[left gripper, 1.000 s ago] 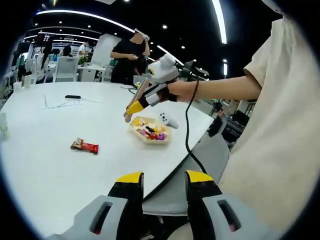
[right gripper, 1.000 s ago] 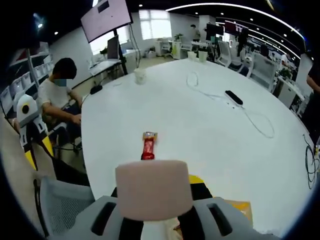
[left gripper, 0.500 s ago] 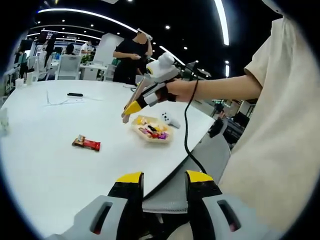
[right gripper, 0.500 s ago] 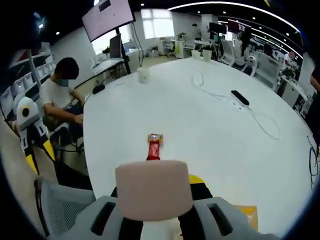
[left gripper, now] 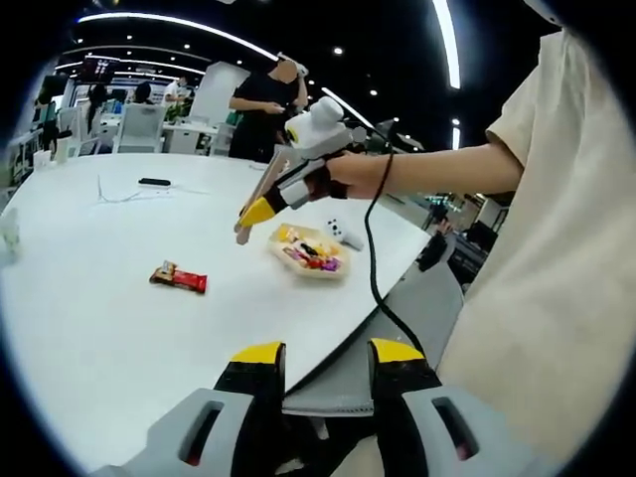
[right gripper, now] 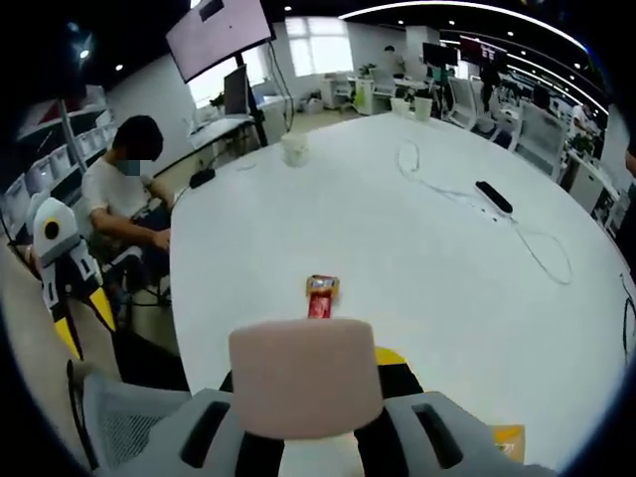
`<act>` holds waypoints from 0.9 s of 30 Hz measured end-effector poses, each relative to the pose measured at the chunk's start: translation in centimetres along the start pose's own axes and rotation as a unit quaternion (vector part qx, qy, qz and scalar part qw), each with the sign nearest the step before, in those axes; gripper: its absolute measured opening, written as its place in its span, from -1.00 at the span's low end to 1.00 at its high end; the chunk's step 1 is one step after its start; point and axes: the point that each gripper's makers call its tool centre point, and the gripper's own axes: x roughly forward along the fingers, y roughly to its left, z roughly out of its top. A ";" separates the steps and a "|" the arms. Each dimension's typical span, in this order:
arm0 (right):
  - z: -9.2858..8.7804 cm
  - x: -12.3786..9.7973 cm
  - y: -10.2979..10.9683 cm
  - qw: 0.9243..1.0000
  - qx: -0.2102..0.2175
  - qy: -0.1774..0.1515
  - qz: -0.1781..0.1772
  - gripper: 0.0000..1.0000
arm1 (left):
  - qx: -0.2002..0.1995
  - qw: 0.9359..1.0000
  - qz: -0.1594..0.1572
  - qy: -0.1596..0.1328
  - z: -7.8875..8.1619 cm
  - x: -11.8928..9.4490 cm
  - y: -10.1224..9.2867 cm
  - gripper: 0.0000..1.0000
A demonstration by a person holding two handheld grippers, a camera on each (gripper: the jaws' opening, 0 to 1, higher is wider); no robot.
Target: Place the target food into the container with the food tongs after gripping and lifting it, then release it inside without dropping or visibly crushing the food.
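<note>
- My left gripper (left gripper: 320,360) sits nearest me at the edge of the round white table (left gripper: 99,318); its yellow-tipped jaws stand parted with nothing between them.
- My right gripper (left gripper: 250,219), seen from the left gripper view, hangs above the table just short of the shallow yellow tray of wrapped sweets (left gripper: 307,250). In its own view its jaws pinch a pale pink soft block (right gripper: 304,374) that hides the tips.
- I judge the block to be the tongs' grip (not certain). The target food, I take it, is the red wrapped snack bar (left gripper: 179,278), lying on the table left of the tray and apart from it.
- To do this well, I'd come down over the bar along its length, squeeze only until the wrapper holds, lift straight, then let go low inside the tray.
- Count: two grippers, one bar, one tray, one black remote (left gripper: 154,182) far across the table beyond the bar, one white cup (right gripper: 293,149), one loose cable (right gripper: 537,238).
</note>
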 end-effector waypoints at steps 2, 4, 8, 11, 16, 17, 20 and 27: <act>0.2 0.3 0.1 1.000 0.001 -0.001 0.002 -0.54 | -0.001 1.000 0.000 0.000 0.0 0.0 0.1 -0.36; 0.3 0.7 0.3 1.000 0.001 -0.001 0.004 -0.54 | -0.003 1.000 -0.001 0.002 -0.1 -0.1 0.2 -0.36; 0.4 1.1 0.6 1.000 0.004 -0.001 0.008 -0.54 | -0.006 1.000 0.000 0.004 -0.3 -0.3 0.4 -0.35; 0.2 1.6 0.8 1.000 0.005 0.002 0.010 -0.54 | -0.009 1.000 0.002 0.005 -0.6 -0.7 0.7 -0.35; 0.1 2.1 1.0 1.000 0.006 0.006 0.012 -0.54 | -0.015 1.000 0.008 0.006 -1.0 -1.3 1.0 -0.35; 0.1 2.3 1.2 1.000 0.006 0.008 0.014 -0.54 | -0.016 1.000 0.010 0.006 -1.0 -1.4 1.1 -0.35; 0.2 2.6 1.5 1.000 0.000 0.012 0.019 -0.54 | -0.019 1.000 0.012 0.005 -1.1 -1.6 1.3 -0.35; 0.6 3.3 1.7 1.000 -0.008 0.015 0.023 -0.54 | -0.022 1.000 0.013 0.002 -1.1 -1.6 1.3 -0.35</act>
